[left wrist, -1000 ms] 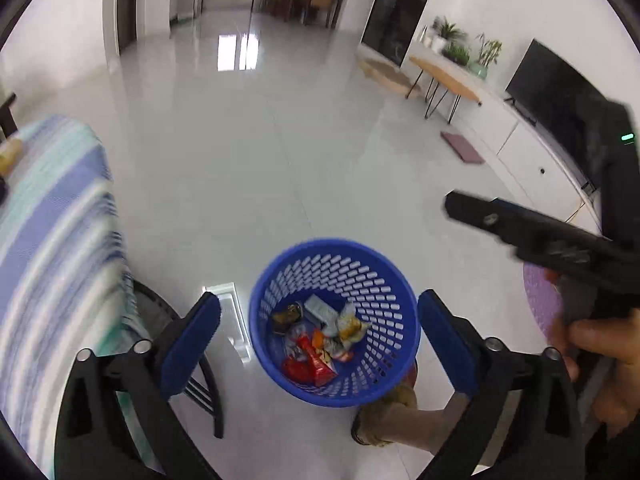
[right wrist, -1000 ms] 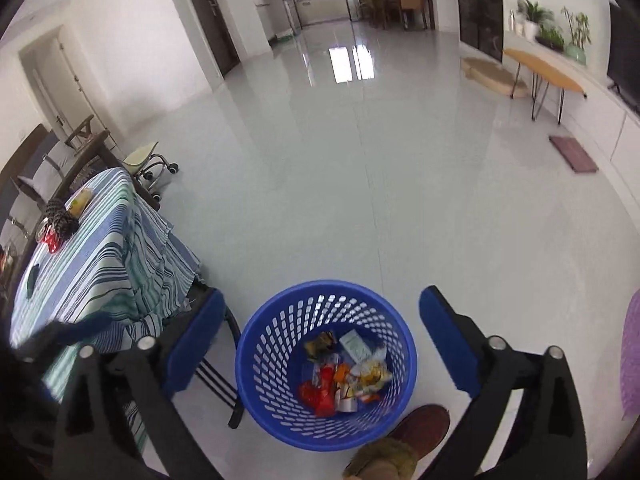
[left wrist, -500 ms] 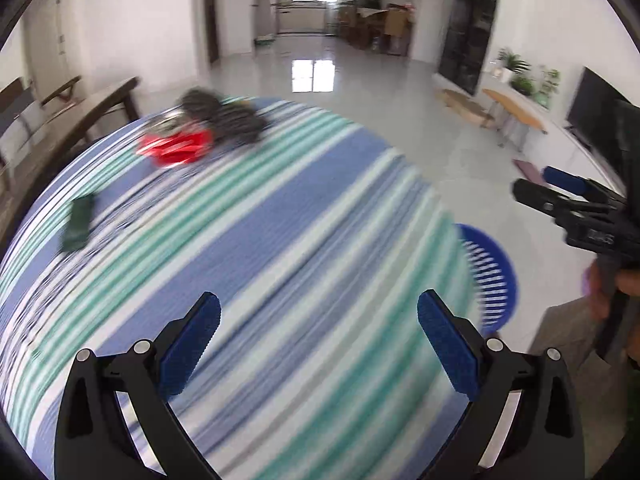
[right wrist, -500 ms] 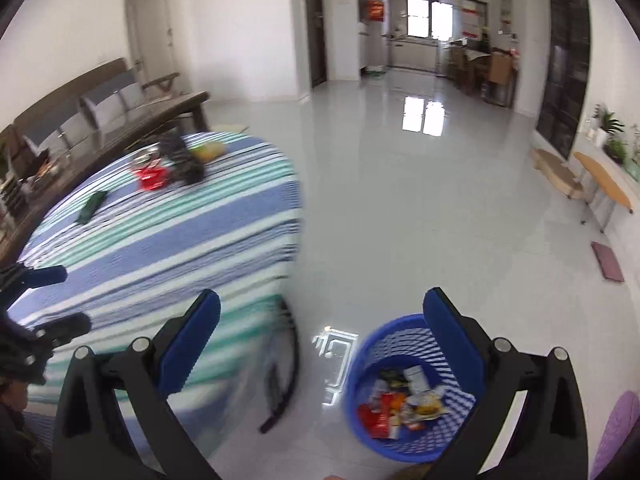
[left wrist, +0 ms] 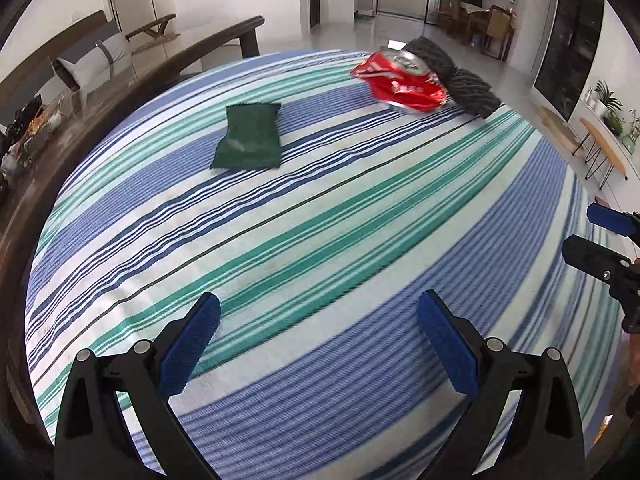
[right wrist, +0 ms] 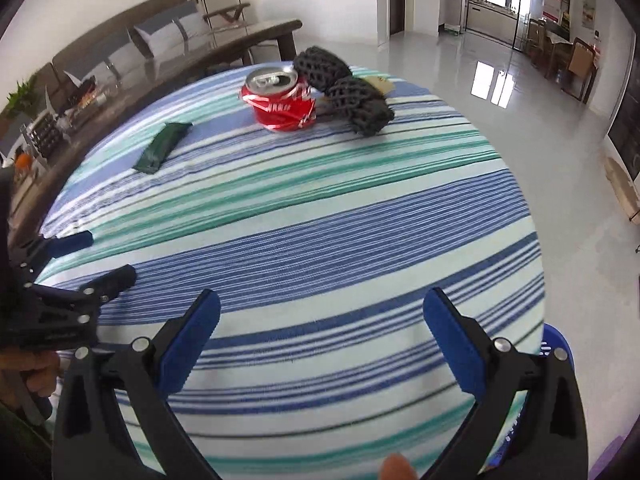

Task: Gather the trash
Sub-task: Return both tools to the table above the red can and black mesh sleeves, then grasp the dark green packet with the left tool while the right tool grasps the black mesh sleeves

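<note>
Left wrist view: the left gripper (left wrist: 318, 344) hovers above the striped surface (left wrist: 320, 240), fingers spread wide and empty — ready, I judge, to reach for trash. The green packet (left wrist: 248, 138) lies flat at eleven o'clock; the crushed red can (left wrist: 402, 82) sits at one o'clock, touching the black foam netting (left wrist: 464, 80). The right gripper's fingers (left wrist: 612, 220) show at three o'clock.

Right wrist view: the right gripper (right wrist: 320, 344) is likewise open and holds nothing. The can (right wrist: 282, 100) stands at twelve o'clock, the packet (right wrist: 162, 146) at ten. The blue basket (right wrist: 556, 344) peeks past the surface's edge at four o'clock — close for dropping. Beyond are a glossy floor (right wrist: 460, 64) and a sofa (right wrist: 120, 48).
</note>
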{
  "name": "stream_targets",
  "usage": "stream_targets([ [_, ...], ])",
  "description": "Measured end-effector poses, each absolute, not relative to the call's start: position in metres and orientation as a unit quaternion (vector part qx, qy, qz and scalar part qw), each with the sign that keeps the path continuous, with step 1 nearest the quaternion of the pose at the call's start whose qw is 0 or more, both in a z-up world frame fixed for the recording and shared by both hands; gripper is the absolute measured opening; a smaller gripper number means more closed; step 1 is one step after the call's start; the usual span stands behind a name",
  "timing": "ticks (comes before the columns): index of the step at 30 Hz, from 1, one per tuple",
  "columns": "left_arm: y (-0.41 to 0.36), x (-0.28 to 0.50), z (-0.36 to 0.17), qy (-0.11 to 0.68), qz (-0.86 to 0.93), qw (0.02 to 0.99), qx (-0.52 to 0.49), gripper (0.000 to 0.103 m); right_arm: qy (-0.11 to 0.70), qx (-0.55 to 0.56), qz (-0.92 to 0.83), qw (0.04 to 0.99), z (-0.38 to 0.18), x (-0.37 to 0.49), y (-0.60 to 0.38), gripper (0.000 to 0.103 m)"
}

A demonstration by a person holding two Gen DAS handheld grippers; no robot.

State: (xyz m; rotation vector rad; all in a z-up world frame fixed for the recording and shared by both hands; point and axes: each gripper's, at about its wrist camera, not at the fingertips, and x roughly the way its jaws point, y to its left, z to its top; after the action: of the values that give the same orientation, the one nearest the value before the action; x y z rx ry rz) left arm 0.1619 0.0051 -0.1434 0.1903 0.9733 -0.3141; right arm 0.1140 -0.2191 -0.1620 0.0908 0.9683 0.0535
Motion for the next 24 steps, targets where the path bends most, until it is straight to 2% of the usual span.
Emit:
stream_targets([
  [16, 0.005, 0.163, -0.146, 0.456, -0.157, 0.872, 0.087, 0.099, 0.468, 0.003, 0.036, 0.883, -0.176, 0.125, -0.213, 0.098],
  [24, 0.005, 0.163, -0.146, 0.456, -0.157, 0.872, 0.087, 0.099, 0.471, 0.027, 0.017, 0.882, -0.171, 0.135, -0.219, 0.098],
])
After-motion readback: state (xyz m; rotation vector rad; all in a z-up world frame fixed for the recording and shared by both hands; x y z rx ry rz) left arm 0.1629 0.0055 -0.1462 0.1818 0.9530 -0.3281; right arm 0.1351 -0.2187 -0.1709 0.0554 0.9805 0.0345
